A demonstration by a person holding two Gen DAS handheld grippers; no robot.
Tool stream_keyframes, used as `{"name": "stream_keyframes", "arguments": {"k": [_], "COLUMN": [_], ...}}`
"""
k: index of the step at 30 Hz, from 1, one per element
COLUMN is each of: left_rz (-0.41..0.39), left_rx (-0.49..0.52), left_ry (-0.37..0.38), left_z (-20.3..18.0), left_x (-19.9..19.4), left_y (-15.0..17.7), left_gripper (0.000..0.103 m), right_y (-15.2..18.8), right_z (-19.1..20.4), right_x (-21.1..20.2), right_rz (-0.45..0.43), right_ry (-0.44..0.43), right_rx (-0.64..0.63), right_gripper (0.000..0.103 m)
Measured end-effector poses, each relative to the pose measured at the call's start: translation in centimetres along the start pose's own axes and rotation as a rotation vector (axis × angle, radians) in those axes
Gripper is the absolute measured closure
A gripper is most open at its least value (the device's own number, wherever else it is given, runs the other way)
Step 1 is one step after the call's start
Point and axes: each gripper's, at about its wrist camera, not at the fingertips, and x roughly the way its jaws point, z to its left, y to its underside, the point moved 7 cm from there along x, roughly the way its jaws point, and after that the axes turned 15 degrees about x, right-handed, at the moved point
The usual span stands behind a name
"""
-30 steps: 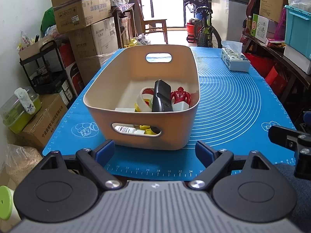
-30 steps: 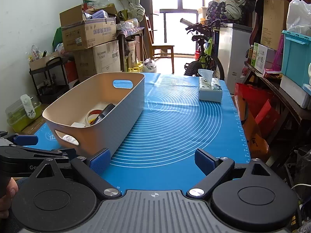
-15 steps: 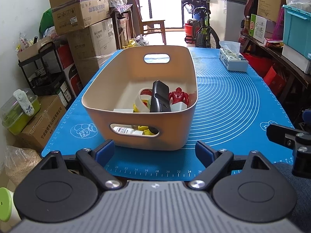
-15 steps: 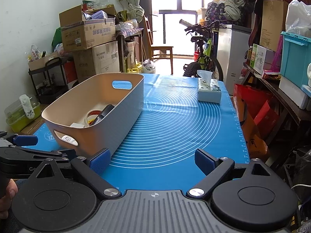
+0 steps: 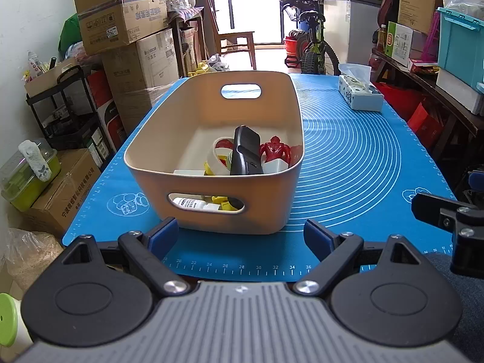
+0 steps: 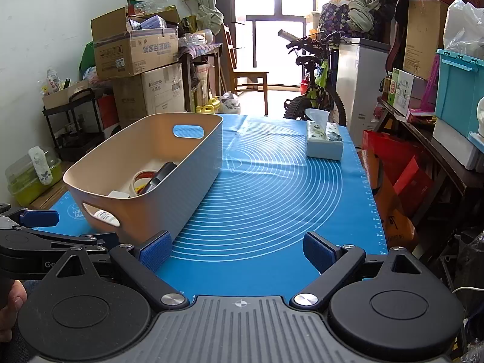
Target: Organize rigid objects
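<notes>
A beige bin (image 5: 211,208) (image 6: 193,178) stands on the blue mat, just beyond my left gripper (image 5: 242,237). Inside it lie a black remote (image 5: 245,154), a red toy figure (image 5: 274,151), a tape roll (image 5: 219,157), a white block (image 5: 273,166), yellow pieces and a white tube (image 5: 190,203) seen through the near handle slot. The left gripper is open with nothing between its blue pads. My right gripper (image 6: 239,249) is open too, hovering over bare mat to the right of the bin.
A tissue box (image 5: 360,95) (image 6: 323,140) sits at the mat's far right. Cardboard boxes (image 5: 121,18) and a black cart stand left of the table; a bicycle (image 6: 314,90), a chair and shelves with bins lie behind and to the right.
</notes>
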Motion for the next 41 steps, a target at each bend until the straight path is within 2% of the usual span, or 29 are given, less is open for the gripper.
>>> {"name": "stream_keyframes", "arguments": {"k": [41], "left_rz": [0.0], "left_rx": [0.003], "left_ry": [0.011], "left_z": [-0.21], "left_x": [0.1], "left_y": [-0.01], "left_gripper": [0.013], "right_y": [0.12], "right_z": [-0.09], "right_x": [0.05], "right_rz": [0.006], "right_ry": [0.002], "right_rx": [0.003], "right_gripper": [0.009]}}
